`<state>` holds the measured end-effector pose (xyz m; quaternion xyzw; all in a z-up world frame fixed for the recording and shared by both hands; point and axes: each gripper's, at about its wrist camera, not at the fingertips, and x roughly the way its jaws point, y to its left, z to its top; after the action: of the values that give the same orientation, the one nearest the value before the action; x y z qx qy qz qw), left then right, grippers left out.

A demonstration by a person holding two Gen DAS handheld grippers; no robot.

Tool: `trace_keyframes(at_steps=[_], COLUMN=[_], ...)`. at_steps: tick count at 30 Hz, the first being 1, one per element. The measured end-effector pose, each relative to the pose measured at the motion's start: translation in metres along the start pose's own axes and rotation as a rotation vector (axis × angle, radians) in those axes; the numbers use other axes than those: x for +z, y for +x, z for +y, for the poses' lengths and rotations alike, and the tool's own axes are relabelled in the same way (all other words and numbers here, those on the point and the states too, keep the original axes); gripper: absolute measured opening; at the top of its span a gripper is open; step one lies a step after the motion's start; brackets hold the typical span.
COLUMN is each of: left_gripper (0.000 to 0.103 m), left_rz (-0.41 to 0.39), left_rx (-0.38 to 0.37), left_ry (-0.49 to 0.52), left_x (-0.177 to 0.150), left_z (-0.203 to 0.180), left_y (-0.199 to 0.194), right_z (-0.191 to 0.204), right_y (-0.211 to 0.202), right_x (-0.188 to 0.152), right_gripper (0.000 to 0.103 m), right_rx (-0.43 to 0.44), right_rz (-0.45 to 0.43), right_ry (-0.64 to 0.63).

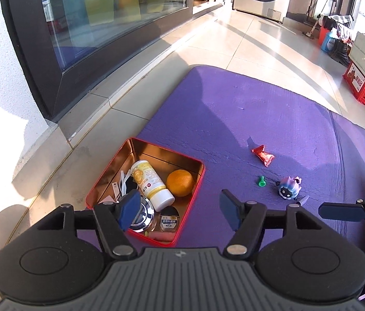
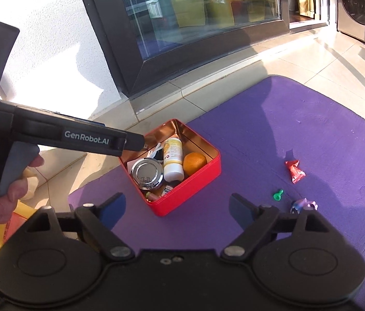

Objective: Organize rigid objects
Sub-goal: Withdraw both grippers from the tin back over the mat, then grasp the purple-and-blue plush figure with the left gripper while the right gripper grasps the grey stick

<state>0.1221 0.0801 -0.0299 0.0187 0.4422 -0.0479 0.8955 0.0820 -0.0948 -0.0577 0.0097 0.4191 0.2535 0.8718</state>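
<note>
Already the red tin (image 2: 182,202) on the purple mat (image 1: 234,108) held bottle, orange and round case; candy (image 1: 263,155), green peg (image 1: 260,181) and figurine (image 1: 289,188) lay outside. Left gripper (image 1: 179,211) and right gripper (image 2: 174,208) gaped, empty.

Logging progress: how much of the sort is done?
Done: bottle, orange and round metal tin lie in the red box. In hand: nothing; left claw and right claw open. Left on the mat: red wrapper, green piece, figurine.
</note>
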Motion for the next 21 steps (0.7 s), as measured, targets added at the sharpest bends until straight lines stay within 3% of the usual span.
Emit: trace_keyframes(at_steps=[9,16,21], left_gripper=[0.079,0.083,0.083], left_rz=[0.007,-0.019,0.001], left_rx=[-0.031,-0.162,-0.215], left_ry=[0.077,0.079,0.09], left_x=[-0.001,0.002,0.002], left_z=[-0.049,-0.102,-0.139], left_y=[0.012,0.043,0.078], right_z=[-0.055,-0.102,-0.139], right_y=[-0.011,-0.008,0.01], right_x=[-0.031,-0.049,-0.064], right_gripper=[0.1,0.103,0.103], right_rx=[-0.083,-0.123,-0.152], right_rz=[-0.004,-0.002,0.037], right_ry=[0.07,0.104,0.119])
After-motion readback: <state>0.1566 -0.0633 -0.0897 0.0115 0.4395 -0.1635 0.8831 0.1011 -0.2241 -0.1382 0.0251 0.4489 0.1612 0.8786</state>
